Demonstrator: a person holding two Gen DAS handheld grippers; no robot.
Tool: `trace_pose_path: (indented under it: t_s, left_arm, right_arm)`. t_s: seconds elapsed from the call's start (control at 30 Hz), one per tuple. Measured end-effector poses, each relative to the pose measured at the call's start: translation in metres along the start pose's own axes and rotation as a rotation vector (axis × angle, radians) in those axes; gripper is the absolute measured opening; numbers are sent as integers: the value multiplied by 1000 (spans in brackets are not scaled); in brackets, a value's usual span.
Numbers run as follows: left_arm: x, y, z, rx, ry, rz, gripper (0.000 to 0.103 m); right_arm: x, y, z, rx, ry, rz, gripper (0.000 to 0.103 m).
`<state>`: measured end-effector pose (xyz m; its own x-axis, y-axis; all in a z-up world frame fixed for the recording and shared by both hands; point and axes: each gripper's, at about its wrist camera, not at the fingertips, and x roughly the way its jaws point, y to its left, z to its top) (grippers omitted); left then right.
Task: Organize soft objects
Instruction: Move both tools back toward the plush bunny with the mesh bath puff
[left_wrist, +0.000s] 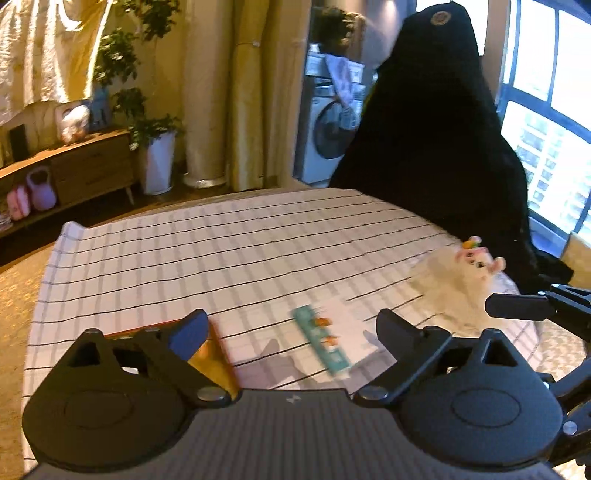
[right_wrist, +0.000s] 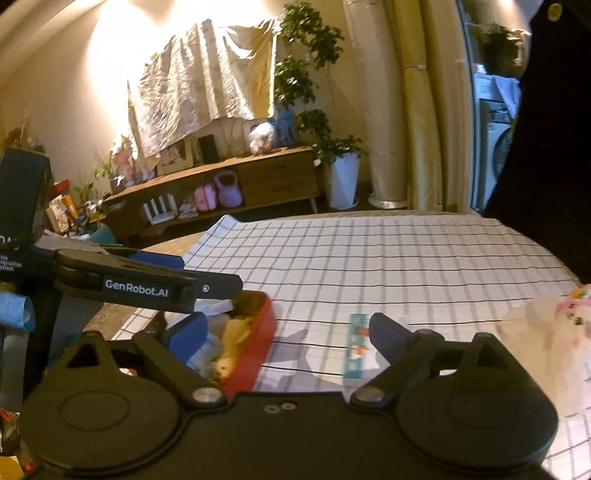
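While both jaws are being held wide and empty, white plush toy (left_wrist: 466, 277) is lying at checked tablecloth (left_wrist: 221, 251) right edge; judged light, squashy, best pinched mid-body.

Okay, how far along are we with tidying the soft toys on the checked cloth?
Partly done: the red box at the cloth's edge already holds some soft things. In hand: nothing, since the left gripper and right gripper are both open and empty. Left: the white plush toy and a teal packet lie on the checked cloth.
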<state>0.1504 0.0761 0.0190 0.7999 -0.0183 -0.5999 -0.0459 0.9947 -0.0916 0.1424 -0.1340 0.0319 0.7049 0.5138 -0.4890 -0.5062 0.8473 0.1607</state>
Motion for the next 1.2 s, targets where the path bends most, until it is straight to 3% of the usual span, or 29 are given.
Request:
trace_pose_path:
  t_s: [0.3,0.57,0.7,0.97,1.2]
  left_arm:
    - [27,-58,0,50,-23,-88,103]
    - [62,-100,1,36,-2,-223,103]
    - [86,-119,5,41,10,-234,103]
    - [133,-160,-2,144,58,-251,103]
    - [173,-179,-3,170,106,-265,103]
  right_arm:
    - [-34,-52,-25,36,-18,-105,98]
    - [-50,-101,-58,114,5,-208,98]
    - [-54,-125,-73,142,17,-263,98]
    - [-53,-178,-94,171,50,-307,98]
    - [-32,-215,-104,185,117,-325,90]
